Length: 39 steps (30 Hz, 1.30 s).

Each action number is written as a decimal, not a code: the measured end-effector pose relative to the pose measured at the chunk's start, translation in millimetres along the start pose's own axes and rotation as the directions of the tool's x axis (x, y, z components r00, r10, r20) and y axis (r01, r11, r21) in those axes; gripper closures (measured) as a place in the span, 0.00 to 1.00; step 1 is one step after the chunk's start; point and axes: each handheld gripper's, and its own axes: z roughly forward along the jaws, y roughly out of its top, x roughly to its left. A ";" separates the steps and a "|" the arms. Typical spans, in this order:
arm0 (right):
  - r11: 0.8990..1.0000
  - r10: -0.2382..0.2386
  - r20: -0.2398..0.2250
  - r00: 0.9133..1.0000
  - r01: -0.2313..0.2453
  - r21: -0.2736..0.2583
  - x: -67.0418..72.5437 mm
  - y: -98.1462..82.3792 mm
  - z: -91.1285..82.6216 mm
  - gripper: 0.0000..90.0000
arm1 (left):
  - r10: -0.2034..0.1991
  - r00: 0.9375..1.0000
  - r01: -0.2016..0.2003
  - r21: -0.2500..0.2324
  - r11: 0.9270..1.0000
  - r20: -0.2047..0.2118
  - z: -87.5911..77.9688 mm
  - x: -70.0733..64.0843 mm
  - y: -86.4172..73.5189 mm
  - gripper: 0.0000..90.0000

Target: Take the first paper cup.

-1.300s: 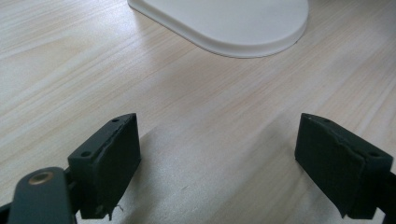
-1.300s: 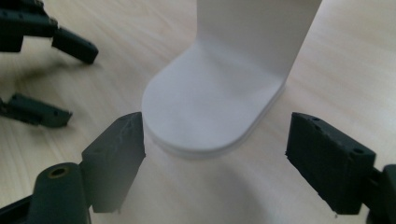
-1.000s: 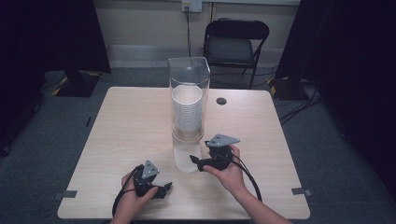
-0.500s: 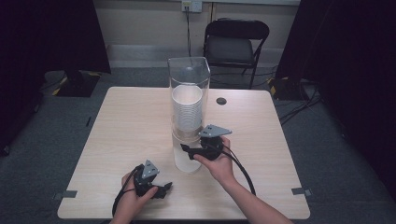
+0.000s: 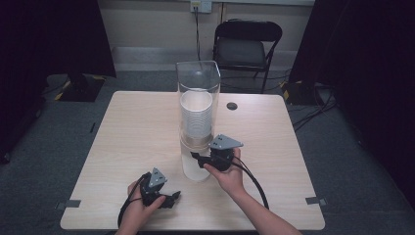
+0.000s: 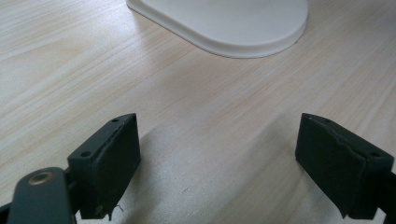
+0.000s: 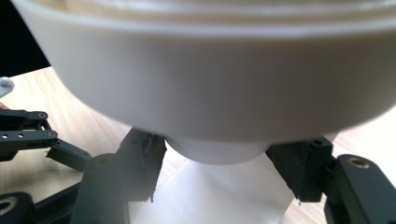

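Note:
A tall clear tube dispenser (image 5: 198, 78) stands mid-table with a stack of white paper cups (image 5: 196, 115) inside. In the high view my right gripper (image 5: 195, 157) reaches in from the right, just under the stack. In the right gripper view its jaws (image 7: 215, 168) have just been closing and now press on both sides of the lowest cup's bottom (image 7: 215, 151), below the wide white collar (image 7: 210, 88). My left gripper (image 5: 173, 198) rests on the table near the front edge. Its jaws (image 6: 217, 163) stand open on bare wood, facing the dispenser's white base (image 6: 224, 23).
The light wooden table (image 5: 132, 132) has a small black round cap (image 5: 232, 105) behind the dispenser. A black folding chair (image 5: 247, 46) stands beyond the far edge. Cables trail from both grippers toward the front. My left gripper (image 7: 28, 135) shows at the left of the right gripper view.
My right gripper has risen and moved in toward the dispenser, and its jaws have closed on the lowest cup. The left gripper has stayed where it was.

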 end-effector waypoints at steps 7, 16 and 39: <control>0.987 0.001 -0.002 1.000 -0.001 0.162 5.7 -59.6 14.7 0.43 | 0.000 1.000 -0.001 0.004 1.000 0.002 -0.3 0.1 0.2 0.15; 0.971 -0.021 -0.055 0.998 0.033 0.236 1.9 -66.4 9.0 0.42 | 0.008 1.000 -0.008 0.018 1.000 0.007 -1.0 0.7 0.7 0.15; 0.957 -0.078 -0.204 0.976 0.130 0.259 19.7 -73.8 -23.4 0.42 | -0.031 0.999 0.032 -0.079 0.996 0.011 3.0 -7.0 21.9 0.25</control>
